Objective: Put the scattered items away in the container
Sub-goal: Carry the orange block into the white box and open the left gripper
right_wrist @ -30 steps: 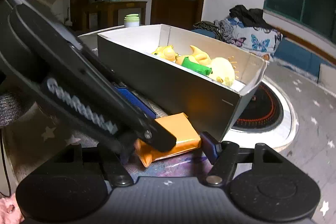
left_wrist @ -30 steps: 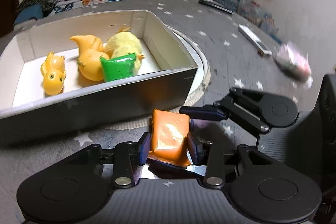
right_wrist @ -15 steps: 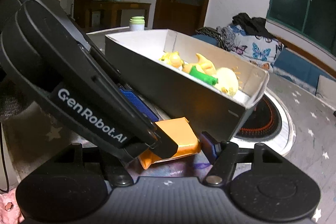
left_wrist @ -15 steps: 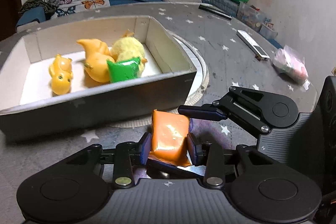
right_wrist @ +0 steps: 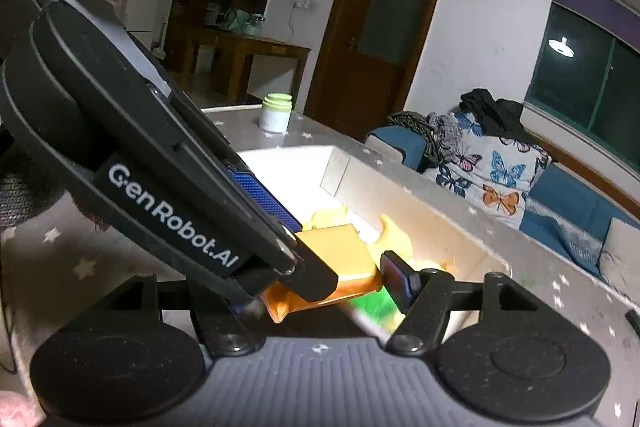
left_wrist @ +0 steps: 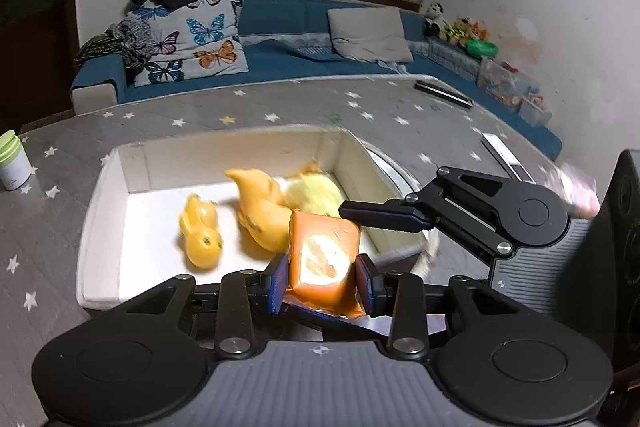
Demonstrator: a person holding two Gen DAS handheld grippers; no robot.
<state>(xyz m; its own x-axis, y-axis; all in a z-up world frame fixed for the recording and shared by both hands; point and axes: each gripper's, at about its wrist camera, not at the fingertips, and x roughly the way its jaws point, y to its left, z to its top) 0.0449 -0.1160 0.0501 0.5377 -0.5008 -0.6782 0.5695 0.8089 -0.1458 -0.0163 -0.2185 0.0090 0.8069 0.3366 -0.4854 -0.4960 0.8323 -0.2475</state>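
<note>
My left gripper (left_wrist: 322, 277) is shut on an orange packet (left_wrist: 323, 259) and holds it above the near wall of the open box (left_wrist: 100, 203). The box holds two orange toy ducks (left_wrist: 200, 235), (left_wrist: 260, 207) and a yellow plush (left_wrist: 312, 189). In the right wrist view the left gripper's arm crosses in front, and the orange packet (right_wrist: 340, 251) hangs between my right gripper's fingers (right_wrist: 400, 277), which stand wide of it. A green packet (right_wrist: 372, 303) shows blurred below, inside the box (right_wrist: 400, 187).
A white jar with a green lid (left_wrist: 12, 163) stands on the star-patterned table at the left, also seen in the right wrist view (right_wrist: 276, 113). A round hotplate (left_wrist: 396, 175) lies under the box's right end. Remotes (left_wrist: 442, 93) and a pink bag (left_wrist: 576, 187) lie at the right.
Both grippers have risen and moved forward. The orange packet has gone from table level beside the box to above its near wall, still held by the left gripper.
</note>
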